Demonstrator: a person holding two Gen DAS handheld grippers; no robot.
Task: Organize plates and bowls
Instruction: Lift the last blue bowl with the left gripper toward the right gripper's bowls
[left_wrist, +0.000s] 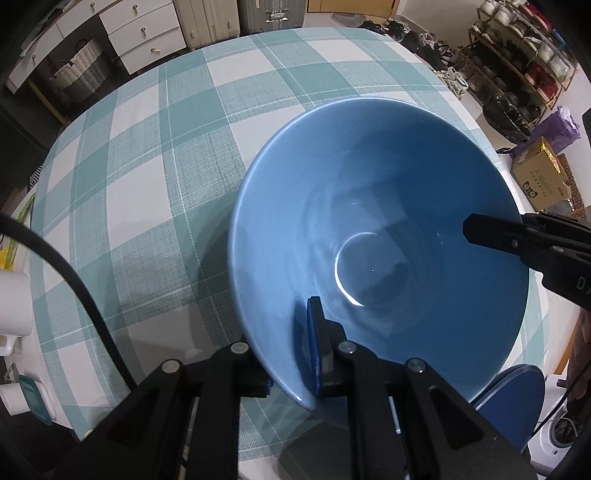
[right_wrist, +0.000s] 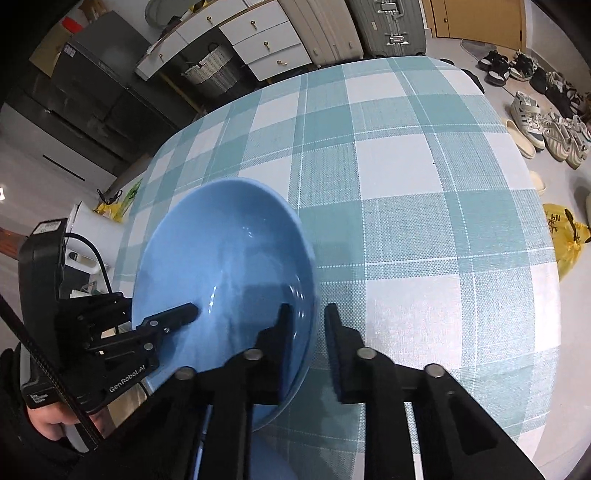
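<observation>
In the left wrist view, the light blue bowl (left_wrist: 369, 192) fills the picture from the centre out to 3 o'clock, over the checked tabletop (left_wrist: 147, 177). The left hand-held gripper (left_wrist: 291, 354) points steeply down and is clamped narrow on the bowl's near rim at 6 o'clock. Its blue-padded finger lies inside against the wall and the other finger sits outside under the rim. From 3 o'clock, one finger of the right hand-held gripper (left_wrist: 480, 232) reaches in over the far rim. Only this view shows a dark blue plate (left_wrist: 517, 402), at 5 o'clock, partly under the bowl.

In the right wrist view, the bowl (right_wrist: 229, 251) sits left of centre, toward 8 o'clock. The right hand-held gripper (right_wrist: 308, 314) tilts down and straddles the rim at 6 o'clock, one finger inside and one outside. Its jaws are narrow, yet a thin strip of cloth shows between the rim and the outer finger, so we see no firm pinch. Only here do we see the left hand-held gripper (right_wrist: 173, 317) from outside. It is at 8 o'clock, with a finger laid inside the bowl, and a person's hand (right_wrist: 48, 424) grips its handle at 7 o'clock.
</observation>
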